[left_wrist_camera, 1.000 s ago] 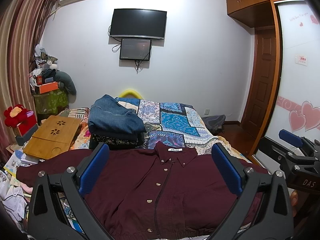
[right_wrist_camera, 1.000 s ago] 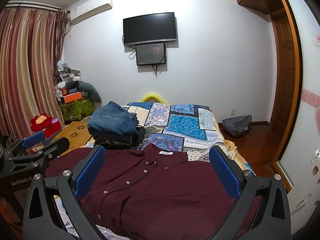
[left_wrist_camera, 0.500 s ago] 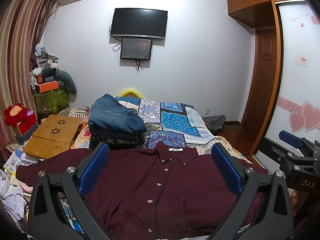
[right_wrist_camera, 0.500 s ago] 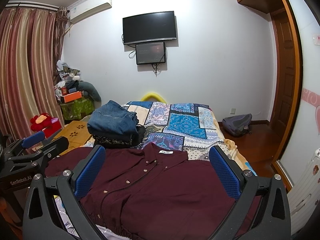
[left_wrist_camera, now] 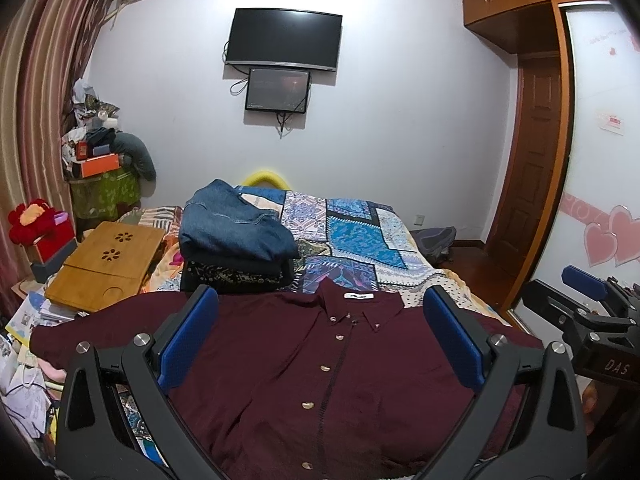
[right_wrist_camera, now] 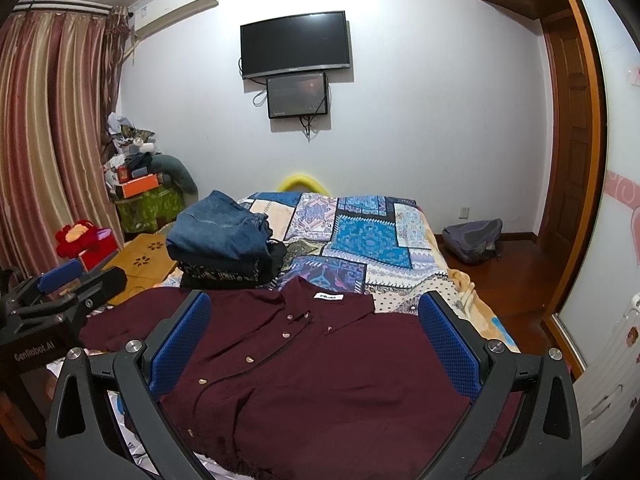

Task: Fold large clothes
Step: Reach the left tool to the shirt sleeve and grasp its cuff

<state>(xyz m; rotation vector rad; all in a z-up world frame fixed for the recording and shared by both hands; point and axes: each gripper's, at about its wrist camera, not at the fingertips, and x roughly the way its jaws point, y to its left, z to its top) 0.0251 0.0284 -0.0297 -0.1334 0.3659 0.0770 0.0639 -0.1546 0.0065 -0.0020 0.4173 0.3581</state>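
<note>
Comparing with a second ago, we find nothing changed: left gripper (left_wrist_camera: 320,340) and right gripper (right_wrist_camera: 314,336) stay spread wide, empty, above the maroon shirt (left_wrist_camera: 320,368) flat at the bed's (left_wrist_camera: 360,232) near edge; folding hasn't begun

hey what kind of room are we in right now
Most likely a home bedroom: a bed with a patchwork quilt, a wall-mounted TV facing it, and a built-in wardrobe. A maroon shirt lies spread on the bed.
</note>
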